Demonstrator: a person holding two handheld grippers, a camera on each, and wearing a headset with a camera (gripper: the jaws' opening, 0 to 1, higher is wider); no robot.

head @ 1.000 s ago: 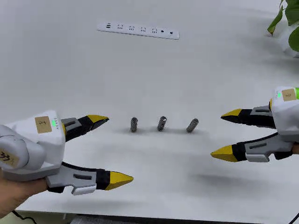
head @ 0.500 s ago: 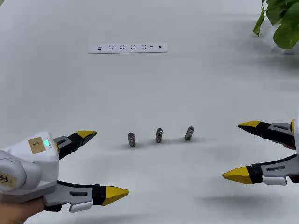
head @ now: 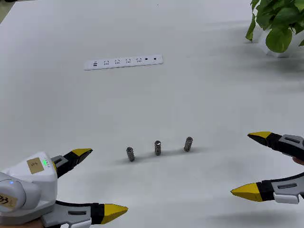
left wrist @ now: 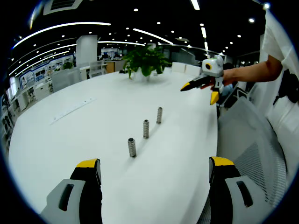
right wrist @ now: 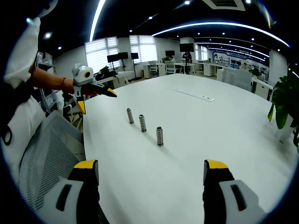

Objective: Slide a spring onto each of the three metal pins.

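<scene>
Three upright metal pins stand in a row on the white table, each with a spring coiled around it: left pin, middle pin, right pin. The same row shows in the left gripper view and the right gripper view. My left gripper hangs at the lower left, open and empty, well short of the pins. My right gripper is at the lower right, open and empty, some way right of the row. The left gripper view sees the right gripper; the right gripper view sees the left gripper.
A white power strip lies flat farther back on the table. A potted green plant stands at the far right corner. An office chair with a mesh back sits by the table edge.
The head camera has tilted, so pins and power strip sit lower in the picture. Both grippers have drawn back toward the near edge and away from the pins, still open.
</scene>
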